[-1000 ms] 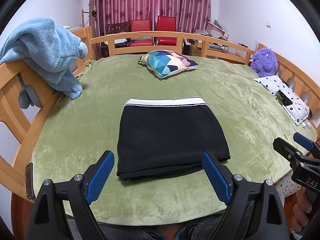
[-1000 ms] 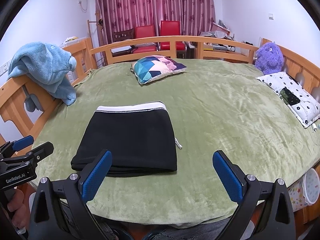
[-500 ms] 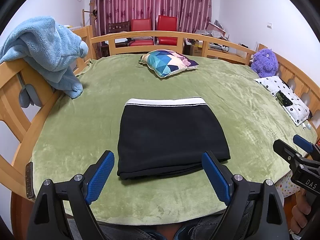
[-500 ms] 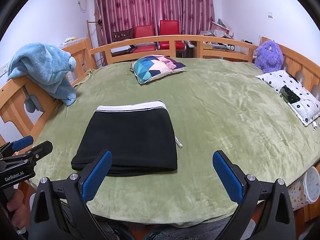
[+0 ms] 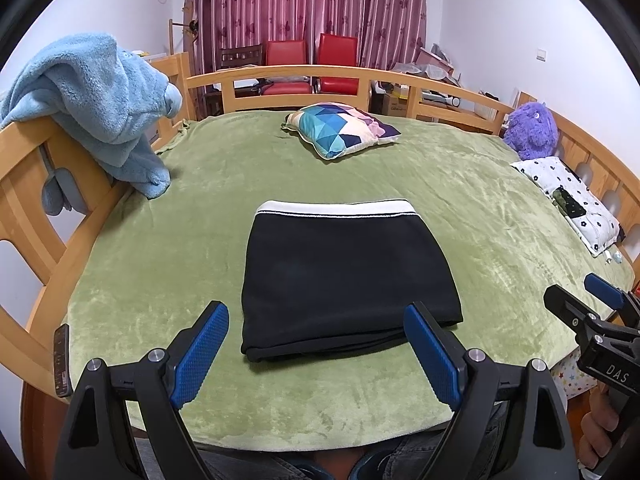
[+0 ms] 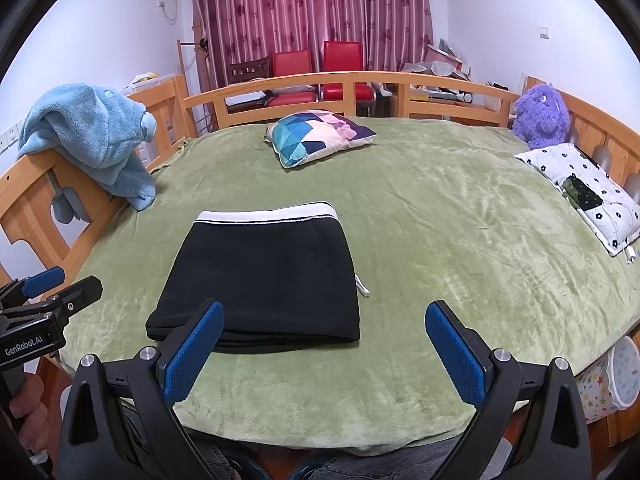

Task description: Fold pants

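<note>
Pants (image 5: 344, 276) lie folded, black, white waistband far; left gripper (image 5: 316, 350) and right gripper (image 6: 322, 348) spread, empty.

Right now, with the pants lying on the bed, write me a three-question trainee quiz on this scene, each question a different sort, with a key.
1. True or false: the left tongs are clamped on the black pants.
2. Multiple choice: which end of the pants bears the white waistband? A) the end nearest the tongs B) the far end, toward the patterned pillow C) it is tucked out of sight
3. Fill in: a ____ blanket hangs over the wooden bed rail.

Key: 1. False, both the left and right tongs are open and off the cloth. 2. B. 3. Blue.
</note>
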`<action>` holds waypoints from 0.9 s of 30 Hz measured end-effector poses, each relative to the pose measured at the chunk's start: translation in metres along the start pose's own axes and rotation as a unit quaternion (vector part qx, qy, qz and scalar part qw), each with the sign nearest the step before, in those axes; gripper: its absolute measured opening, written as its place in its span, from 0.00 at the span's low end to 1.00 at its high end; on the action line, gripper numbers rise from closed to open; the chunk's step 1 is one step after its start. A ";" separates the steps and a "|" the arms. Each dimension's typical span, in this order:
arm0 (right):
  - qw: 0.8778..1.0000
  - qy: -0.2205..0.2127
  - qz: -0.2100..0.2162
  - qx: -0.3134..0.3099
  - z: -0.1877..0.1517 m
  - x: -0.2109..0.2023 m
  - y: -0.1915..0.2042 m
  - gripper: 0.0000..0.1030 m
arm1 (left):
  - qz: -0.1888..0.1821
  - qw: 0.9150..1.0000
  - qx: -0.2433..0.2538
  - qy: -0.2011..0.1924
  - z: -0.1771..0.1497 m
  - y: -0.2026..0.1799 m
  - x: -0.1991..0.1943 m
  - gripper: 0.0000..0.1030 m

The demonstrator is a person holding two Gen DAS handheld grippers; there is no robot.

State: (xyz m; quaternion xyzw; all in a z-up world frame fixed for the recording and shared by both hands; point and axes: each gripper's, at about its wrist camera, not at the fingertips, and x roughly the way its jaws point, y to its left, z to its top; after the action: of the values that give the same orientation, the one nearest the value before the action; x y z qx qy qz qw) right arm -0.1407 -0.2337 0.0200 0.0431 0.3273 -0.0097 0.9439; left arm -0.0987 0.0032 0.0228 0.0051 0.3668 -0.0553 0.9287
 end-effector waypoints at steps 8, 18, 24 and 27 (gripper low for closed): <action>1.000 -0.002 -0.001 -0.003 0.002 0.000 0.003 0.96 | -0.004 1.000 0.000 0.001 0.002 0.003 0.001 0.87; 1.000 -0.003 -0.001 -0.003 0.005 0.002 0.004 0.96 | -0.003 1.000 0.002 0.000 0.006 0.007 0.002 0.87; 1.000 -0.003 0.001 -0.008 0.008 0.006 0.006 0.96 | 0.002 1.000 0.005 -0.001 0.011 0.014 0.006 0.87; 1.000 0.000 0.003 -0.010 0.011 0.010 0.006 0.96 | -0.003 1.000 0.003 -0.001 0.013 0.017 0.009 0.87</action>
State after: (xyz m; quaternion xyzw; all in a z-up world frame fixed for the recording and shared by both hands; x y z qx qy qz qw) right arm -0.1261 -0.2289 0.0225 0.0346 0.3276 -0.0032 0.9442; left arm -0.0812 0.0190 0.0254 0.0069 0.3656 -0.0590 0.9289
